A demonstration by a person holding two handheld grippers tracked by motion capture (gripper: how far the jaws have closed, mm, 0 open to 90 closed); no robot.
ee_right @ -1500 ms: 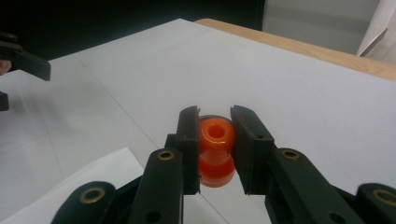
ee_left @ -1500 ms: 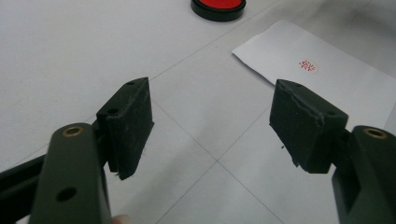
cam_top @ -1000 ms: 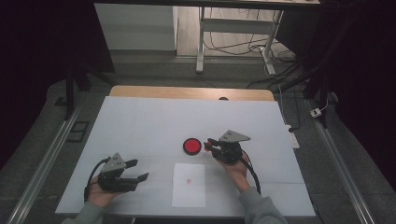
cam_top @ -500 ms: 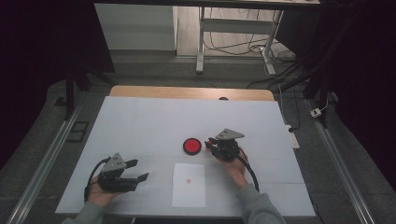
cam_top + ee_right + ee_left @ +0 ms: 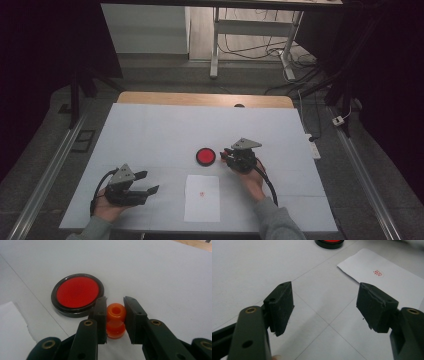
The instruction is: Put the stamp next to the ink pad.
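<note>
My right gripper (image 5: pixel 115 302) is shut on a small orange stamp (image 5: pixel 115 320), its pads pressing the stamp's waist from both sides. The stamp stands upright just right of a round red ink pad (image 5: pixel 77 295) in a black rim. From above, the right gripper (image 5: pixel 227 157) sits beside the ink pad (image 5: pixel 205 156). A white paper sheet (image 5: pixel 202 205) lies in front of the pad with a red stamp mark (image 5: pixel 201 194) on it. My left gripper (image 5: pixel 150 182) rests at the front left, open with nothing between its fingers. The left gripper (image 5: pixel 324 302) faces the paper (image 5: pixel 397 287) and mark (image 5: pixel 378 273).
The white table top (image 5: pixel 165 130) has a wooden strip along its far edge. Metal rails run down both sides of the table. A desk frame and cables stand on the floor beyond. A cable trails from each gripper toward the person's forearms.
The right gripper with the stamp has edged slightly left, closer to the ink pad. The left gripper has stayed where it was.
</note>
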